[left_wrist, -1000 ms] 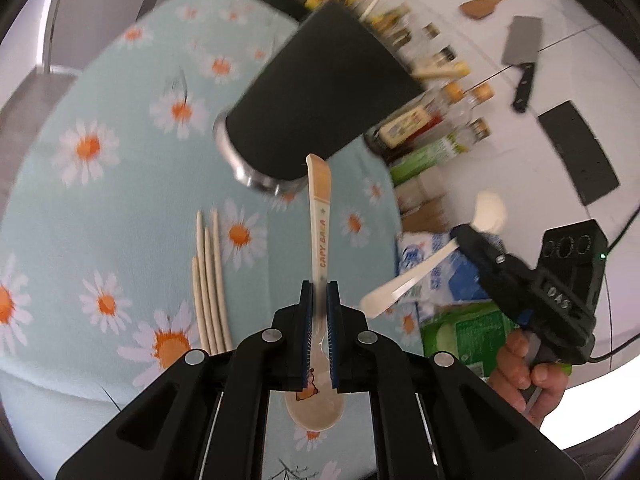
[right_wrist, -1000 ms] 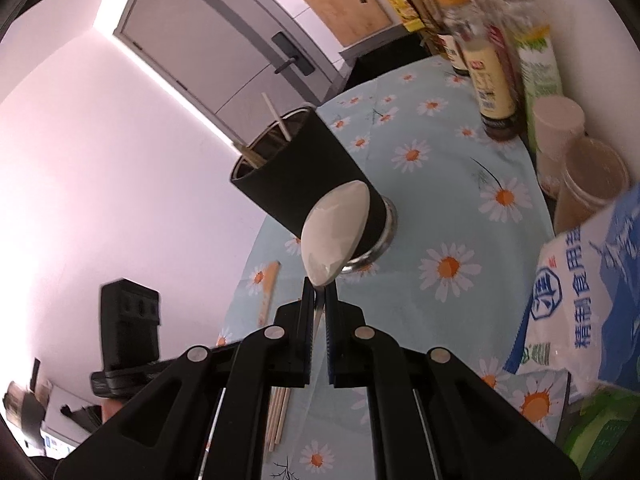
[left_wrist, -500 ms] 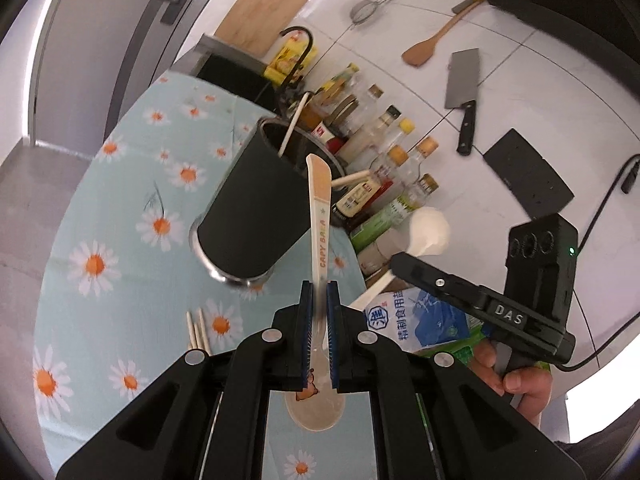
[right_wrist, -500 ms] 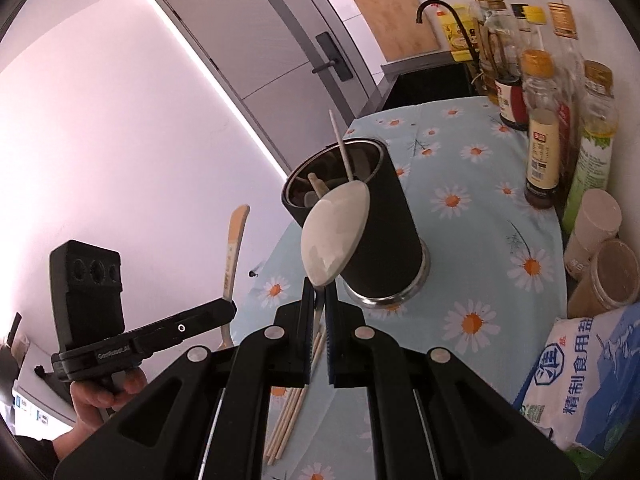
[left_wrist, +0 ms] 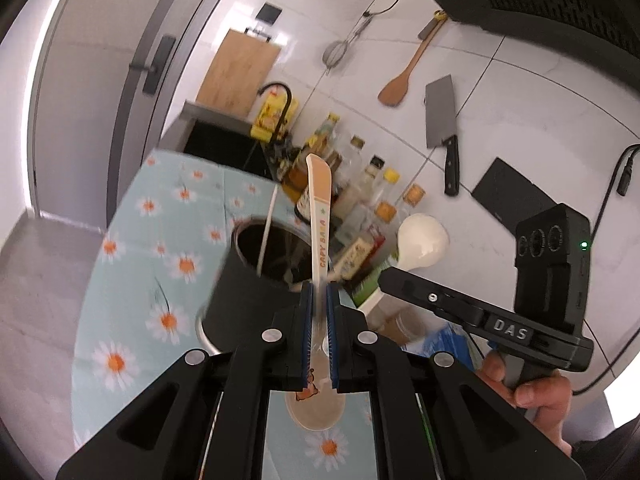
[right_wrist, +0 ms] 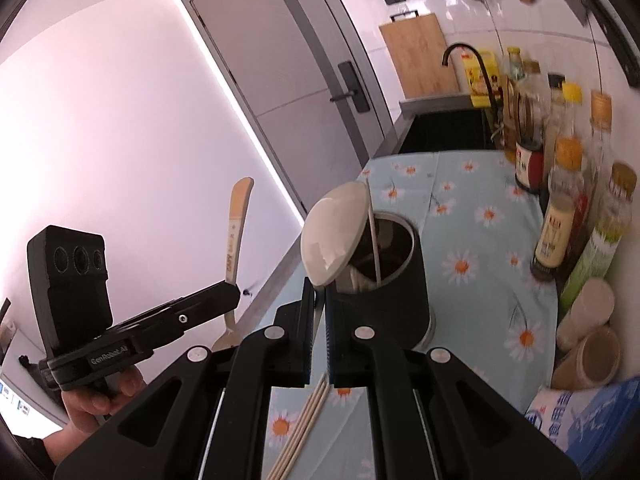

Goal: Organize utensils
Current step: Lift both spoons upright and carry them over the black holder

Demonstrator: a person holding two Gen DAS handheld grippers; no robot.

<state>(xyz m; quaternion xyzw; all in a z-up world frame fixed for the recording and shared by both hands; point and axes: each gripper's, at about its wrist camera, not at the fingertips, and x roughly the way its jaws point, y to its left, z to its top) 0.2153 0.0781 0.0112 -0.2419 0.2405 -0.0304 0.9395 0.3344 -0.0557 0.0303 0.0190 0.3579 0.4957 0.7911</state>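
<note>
My left gripper is shut on a cream spoon with orange lettering, handle pointing up and away, bowl below the jaws. It also shows in the right wrist view. My right gripper is shut on a white spoon, bowl up; it also shows in the left wrist view. Both are raised above a black utensil holder that stands on the daisy tablecloth and holds a chopstick.
Several loose chopsticks lie on the cloth in front of the holder. Sauce bottles line the wall side, with paper cups and a blue-white bag. A sink lies beyond. A cleaver hangs on the wall.
Both grippers have risen and tilted up with their spoons. The holder now appears lower, with its open top in sight. The loose chopsticks have left the left wrist view.
</note>
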